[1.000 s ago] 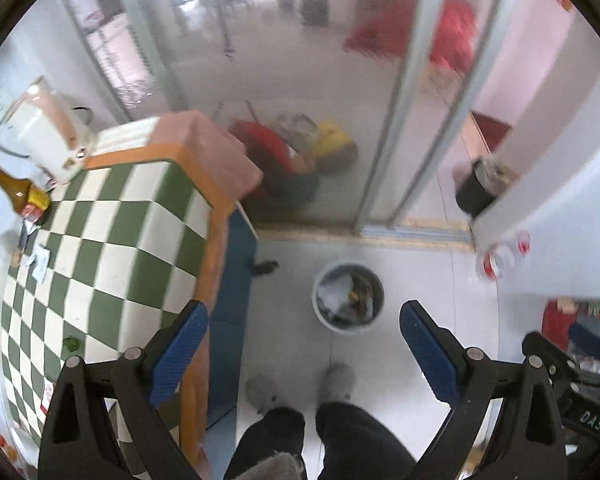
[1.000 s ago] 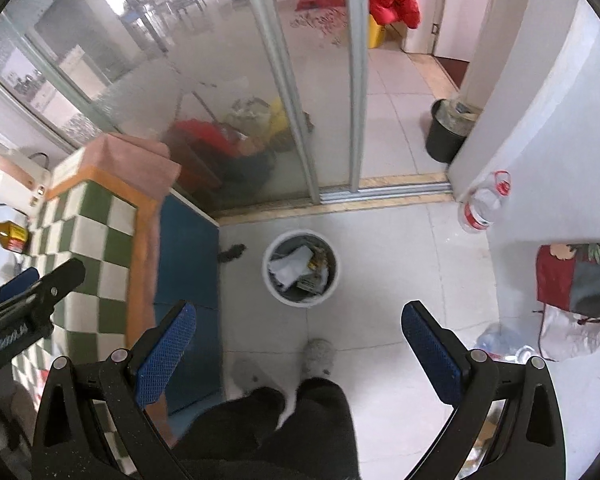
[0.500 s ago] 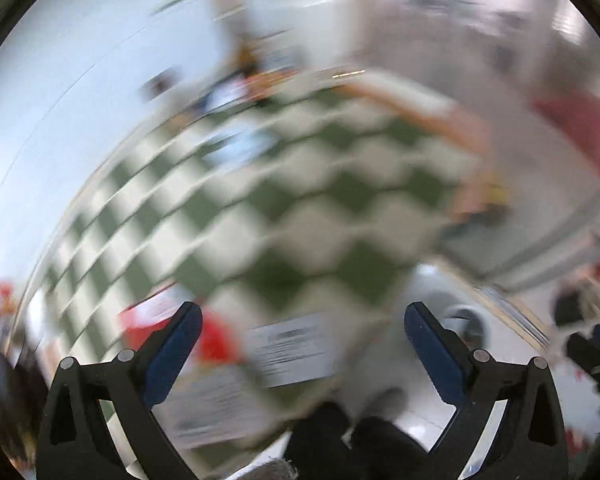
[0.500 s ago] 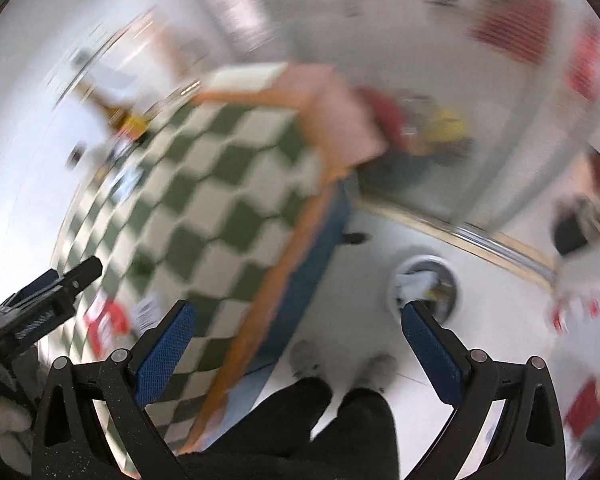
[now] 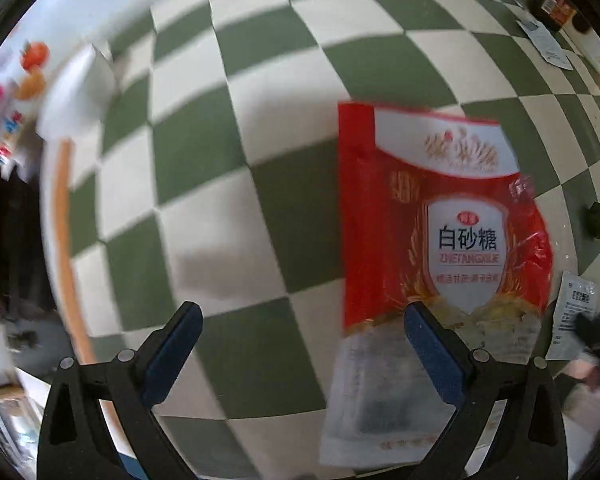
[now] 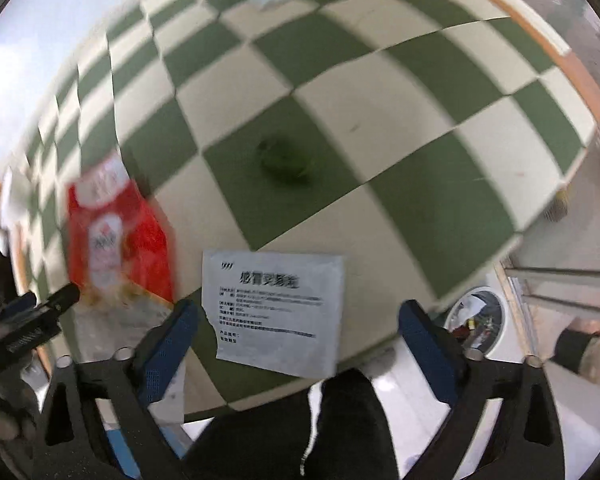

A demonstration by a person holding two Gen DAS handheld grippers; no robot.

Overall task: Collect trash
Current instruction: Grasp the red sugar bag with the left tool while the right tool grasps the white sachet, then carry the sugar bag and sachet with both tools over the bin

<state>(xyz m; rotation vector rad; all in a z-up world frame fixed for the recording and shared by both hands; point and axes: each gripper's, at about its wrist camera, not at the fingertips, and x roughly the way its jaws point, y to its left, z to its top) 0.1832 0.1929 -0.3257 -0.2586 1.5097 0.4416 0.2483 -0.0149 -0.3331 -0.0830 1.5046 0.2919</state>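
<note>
Both grippers are swung from the floor bin to over the checkered desk (image 5: 260,128). Left gripper (image 5: 300,356) jaws apart above red sugar bag (image 5: 440,232); right gripper (image 6: 298,344) jaws, just narrowing, apart over grey sachet (image 6: 276,308) at the desk's near edge.

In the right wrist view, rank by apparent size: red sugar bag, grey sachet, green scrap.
1-2. Grey sachet and red sugar bag: too close to rank; the sachet lies nearer the camera, the bag is blurred.
3. Green scrap, clearly smallest.
</note>
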